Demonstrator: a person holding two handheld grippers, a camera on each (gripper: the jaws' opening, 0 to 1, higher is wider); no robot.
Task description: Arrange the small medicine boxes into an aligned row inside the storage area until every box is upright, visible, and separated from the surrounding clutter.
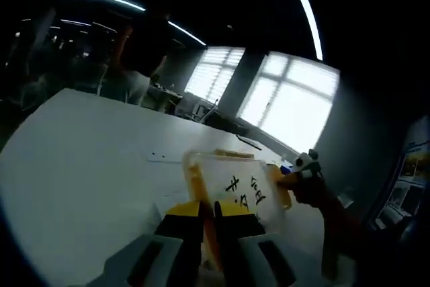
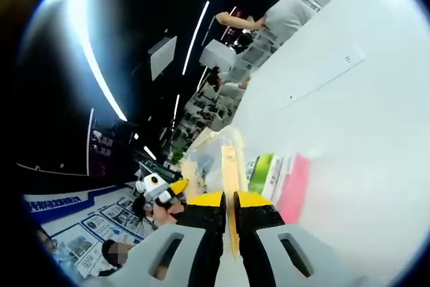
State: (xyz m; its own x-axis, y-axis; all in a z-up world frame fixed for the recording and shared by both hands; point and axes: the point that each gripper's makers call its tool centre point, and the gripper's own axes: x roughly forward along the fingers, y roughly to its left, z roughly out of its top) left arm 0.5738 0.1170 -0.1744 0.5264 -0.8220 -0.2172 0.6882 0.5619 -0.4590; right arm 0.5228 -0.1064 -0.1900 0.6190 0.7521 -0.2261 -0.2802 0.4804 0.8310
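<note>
the medicine boxes [image 2: 279, 183] show in the right gripper view as a green-and-white pack and a pink one side by side, seen through the wall of a clear plastic container [image 1: 235, 189]. they sit inside it, close together, and we cannot tell whether they stand upright or lie flat, nor how many there are. in the left gripper view the container has yellowish edges and dark handwriting on its translucent face, and that face hides the boxes from this side

both tools are on the container. our left gripper [image 1: 213, 218] has its jaws pressed nearly together on the near edge of the container, pinching the thin rim. our right gripper [image 2: 228, 214] does the same on another edge, its jaws closed on a pale yellow strip of rim. in the left gripper view the right gripper appears at the far side of the container, and in the right gripper view the other tool shows low on the left

the container seems to be lifted or tilted above the white bench [image 1: 87, 166], though we cannot tell if a corner touches it

we judge the task to be early: the container is in hand, but no aligned row is visible, so the boxes are yet to be stood up, lined up and spaced
</note>
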